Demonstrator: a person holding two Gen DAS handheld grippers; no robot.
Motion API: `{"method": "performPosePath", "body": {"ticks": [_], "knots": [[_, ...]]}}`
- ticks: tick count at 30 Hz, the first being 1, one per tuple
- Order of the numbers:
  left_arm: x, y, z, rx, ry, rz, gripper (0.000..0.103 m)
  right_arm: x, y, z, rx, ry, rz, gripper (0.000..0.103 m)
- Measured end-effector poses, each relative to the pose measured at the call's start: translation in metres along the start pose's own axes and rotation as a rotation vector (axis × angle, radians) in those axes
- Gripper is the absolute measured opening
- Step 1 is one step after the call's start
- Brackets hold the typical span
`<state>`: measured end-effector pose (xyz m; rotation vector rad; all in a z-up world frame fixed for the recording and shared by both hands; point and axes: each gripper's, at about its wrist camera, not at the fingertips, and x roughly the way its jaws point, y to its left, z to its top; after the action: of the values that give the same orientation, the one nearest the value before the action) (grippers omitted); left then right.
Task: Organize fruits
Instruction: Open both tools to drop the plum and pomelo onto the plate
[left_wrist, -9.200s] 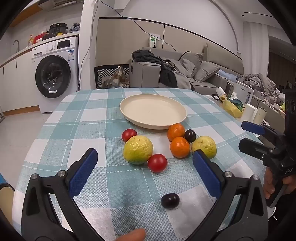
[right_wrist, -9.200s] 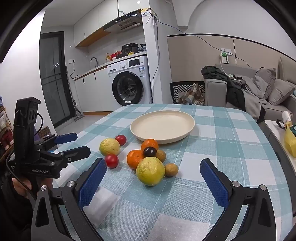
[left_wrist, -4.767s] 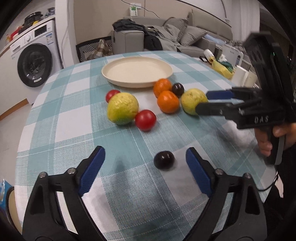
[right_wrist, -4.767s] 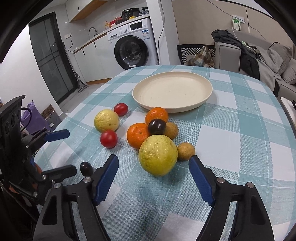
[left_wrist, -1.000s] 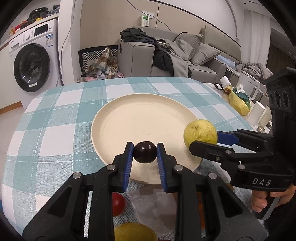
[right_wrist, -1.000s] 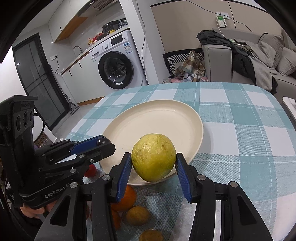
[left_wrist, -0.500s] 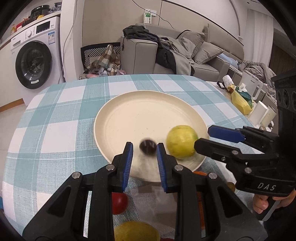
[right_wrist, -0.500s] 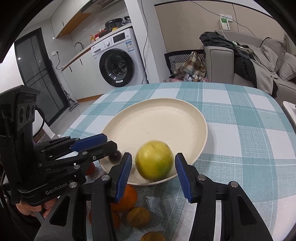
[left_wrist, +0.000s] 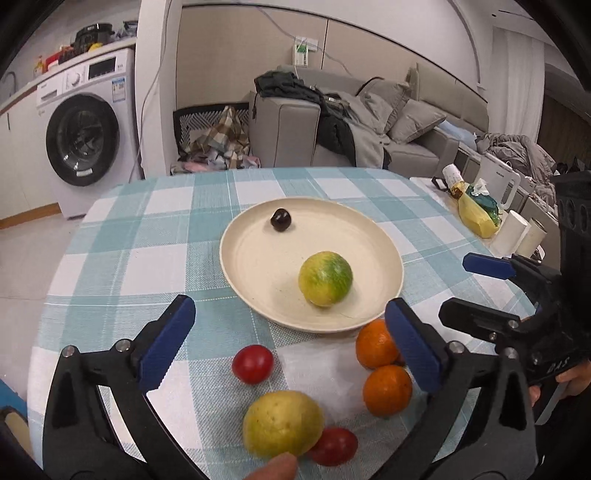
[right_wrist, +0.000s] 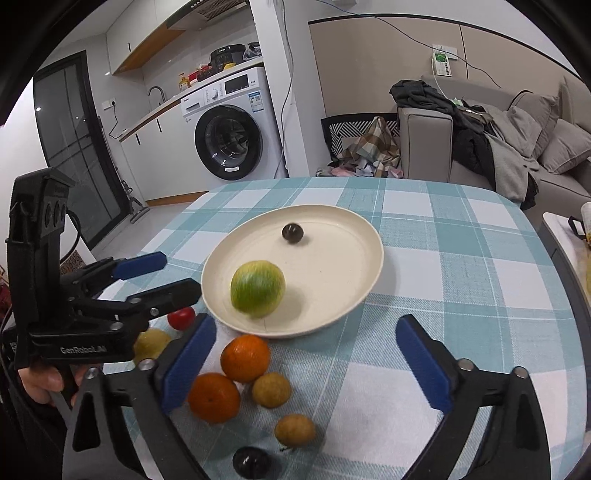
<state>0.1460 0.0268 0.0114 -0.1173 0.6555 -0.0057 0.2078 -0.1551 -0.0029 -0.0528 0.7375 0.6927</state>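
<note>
A cream plate (left_wrist: 258, 266) (right_wrist: 354, 236) on the checked table holds a dark plum (left_wrist: 281, 220) (right_wrist: 292, 233) at its far side and a yellow-green guava (left_wrist: 325, 278) (right_wrist: 257, 283) at its near side. My left gripper (left_wrist: 291, 347) is open and empty, pulled back over loose fruit: a red tomato (left_wrist: 253, 363), two oranges (left_wrist: 375, 343), a second guava (left_wrist: 282, 424). My right gripper (right_wrist: 303, 362) is open and empty, near two oranges (right_wrist: 245, 357), two small brown fruits (right_wrist: 271, 389) and another dark plum (right_wrist: 252, 461).
The table's right edge is near a side table with a yellow bag (left_wrist: 476, 216) and white cups (left_wrist: 517, 232). A washing machine (left_wrist: 83, 129) and a sofa (left_wrist: 369, 125) stand beyond the table. Each view shows the other gripper at its side.
Both grippers opened and drew back from the plate. The plum and the guava left the jaws and now lie on the plate; the plum rolled to the far side.
</note>
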Motion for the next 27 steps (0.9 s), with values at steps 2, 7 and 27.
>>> {"method": "performPosePath", "body": {"ticks": [2,7,27], "knots": [[-0.010,-0.001,-0.004,0.010,-0.006,0.004,0.102,-0.006,0.000,-0.003,-0.001,-0.002,0.001,0.103],[-0.032,-0.004,-0.017,0.026,-0.009,0.017,0.102,-0.017,0.001,-0.010,0.008,-0.004,-0.007,0.103],[-0.058,-0.018,-0.061,0.062,0.040,0.016,0.102,-0.033,0.008,-0.054,-0.011,0.103,-0.016,0.103]]}}
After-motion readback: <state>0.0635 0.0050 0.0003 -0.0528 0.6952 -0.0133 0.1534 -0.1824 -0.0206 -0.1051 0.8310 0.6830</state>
